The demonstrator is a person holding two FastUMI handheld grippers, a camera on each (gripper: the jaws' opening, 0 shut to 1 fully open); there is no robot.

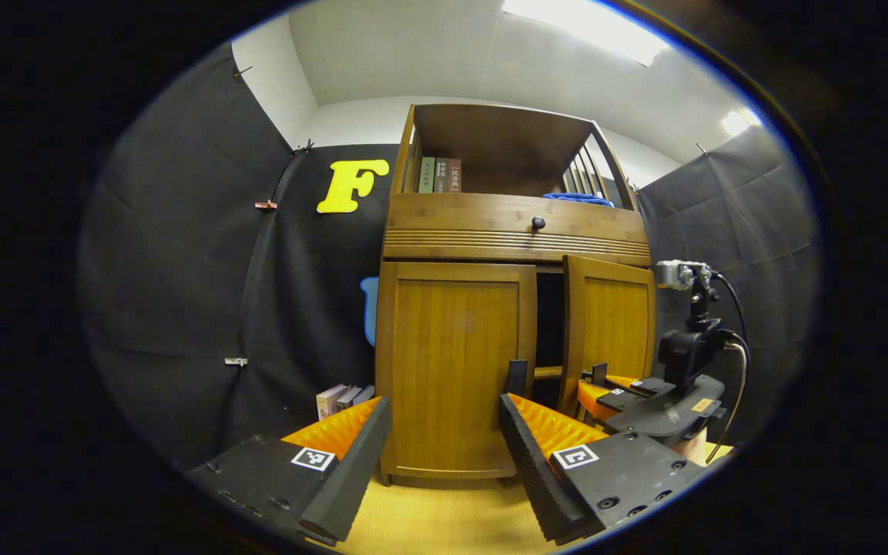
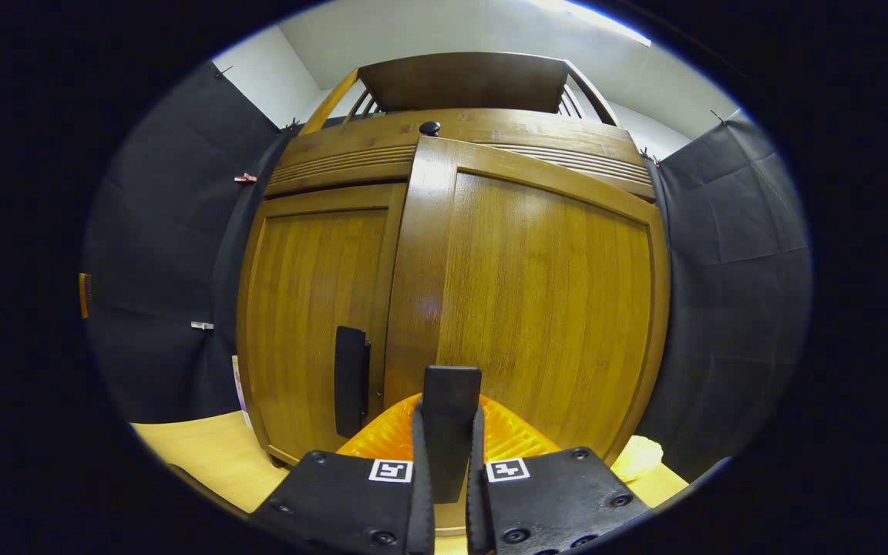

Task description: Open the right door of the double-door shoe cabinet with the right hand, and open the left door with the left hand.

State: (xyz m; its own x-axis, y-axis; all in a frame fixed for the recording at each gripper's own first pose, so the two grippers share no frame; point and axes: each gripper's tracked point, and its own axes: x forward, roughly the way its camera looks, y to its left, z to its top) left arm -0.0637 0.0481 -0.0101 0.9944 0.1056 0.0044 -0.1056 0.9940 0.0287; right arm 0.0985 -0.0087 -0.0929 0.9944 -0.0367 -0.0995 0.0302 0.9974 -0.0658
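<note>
Presently, in the right gripper view, my right claw is pinched on the dark handle of the right door, which fills the centre of the frame and stands ajar. At lower centre of the left gripper view, my left claw is spread wide, apart from the left door, which sits flush in the cabinet.
</note>
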